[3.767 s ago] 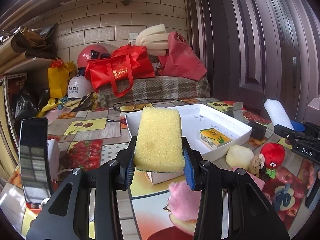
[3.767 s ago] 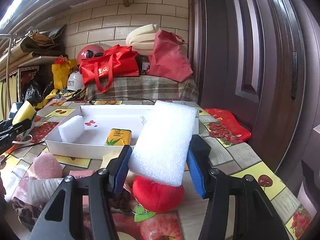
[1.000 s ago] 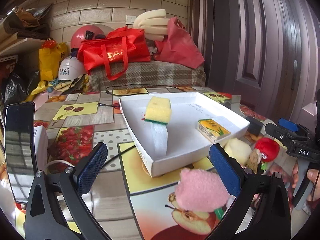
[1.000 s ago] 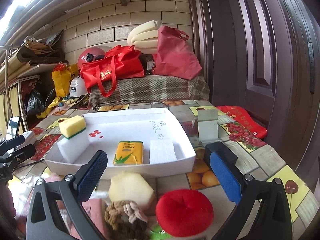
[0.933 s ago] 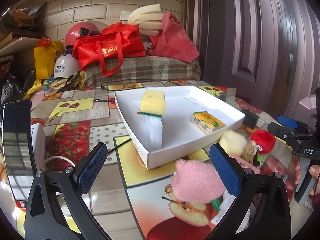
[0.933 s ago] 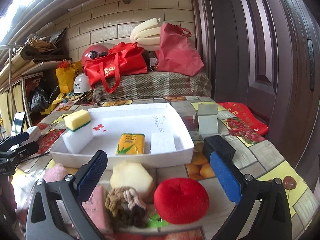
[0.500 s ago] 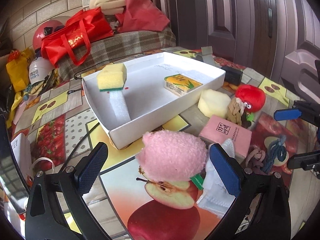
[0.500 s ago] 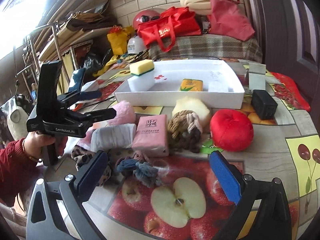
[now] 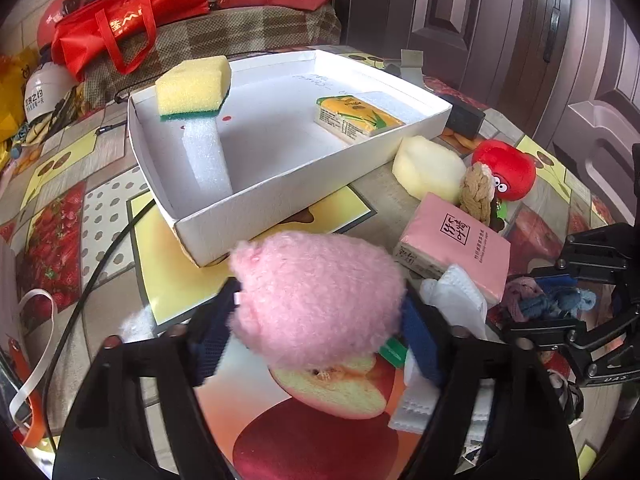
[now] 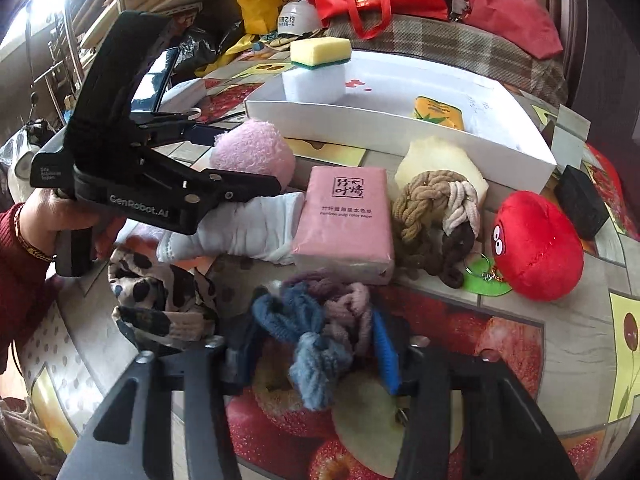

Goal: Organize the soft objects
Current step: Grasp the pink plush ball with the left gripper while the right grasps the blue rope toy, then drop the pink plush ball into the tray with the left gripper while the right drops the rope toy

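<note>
I am seeing the left gripper closing its fingers on the pink plush ball, just in front of the white box; the ball is hiding the bench under it. The right gripper is pinching the blue and mauve hair ties. Only the right view is showing the hand and the leopard cloth.
</note>
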Demonstrator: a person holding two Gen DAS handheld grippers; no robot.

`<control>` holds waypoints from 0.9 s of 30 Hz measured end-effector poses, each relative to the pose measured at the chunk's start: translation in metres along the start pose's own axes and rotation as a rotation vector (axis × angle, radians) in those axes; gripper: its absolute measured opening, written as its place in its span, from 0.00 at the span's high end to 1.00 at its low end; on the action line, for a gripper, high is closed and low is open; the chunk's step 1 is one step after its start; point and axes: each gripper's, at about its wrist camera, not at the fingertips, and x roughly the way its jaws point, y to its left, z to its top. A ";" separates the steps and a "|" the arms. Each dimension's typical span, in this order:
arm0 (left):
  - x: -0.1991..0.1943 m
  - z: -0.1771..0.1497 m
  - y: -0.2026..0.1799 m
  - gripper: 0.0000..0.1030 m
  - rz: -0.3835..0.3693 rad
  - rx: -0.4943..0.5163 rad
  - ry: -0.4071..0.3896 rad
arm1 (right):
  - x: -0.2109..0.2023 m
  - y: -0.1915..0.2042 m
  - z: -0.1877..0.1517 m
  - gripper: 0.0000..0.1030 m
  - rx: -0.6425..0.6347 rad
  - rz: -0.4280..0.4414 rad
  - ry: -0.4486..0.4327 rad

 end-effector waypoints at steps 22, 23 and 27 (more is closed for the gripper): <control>-0.084 -0.027 0.007 0.36 0.318 -0.095 -0.438 | -0.070 -0.073 -0.019 0.73 0.347 -0.278 -0.383; -0.084 -0.027 0.005 0.36 0.321 -0.087 -0.437 | -0.070 -0.072 -0.018 0.73 0.343 -0.284 -0.387; -0.081 -0.026 0.002 0.36 0.323 -0.084 -0.432 | -0.069 -0.066 -0.016 0.73 0.303 -0.304 -0.398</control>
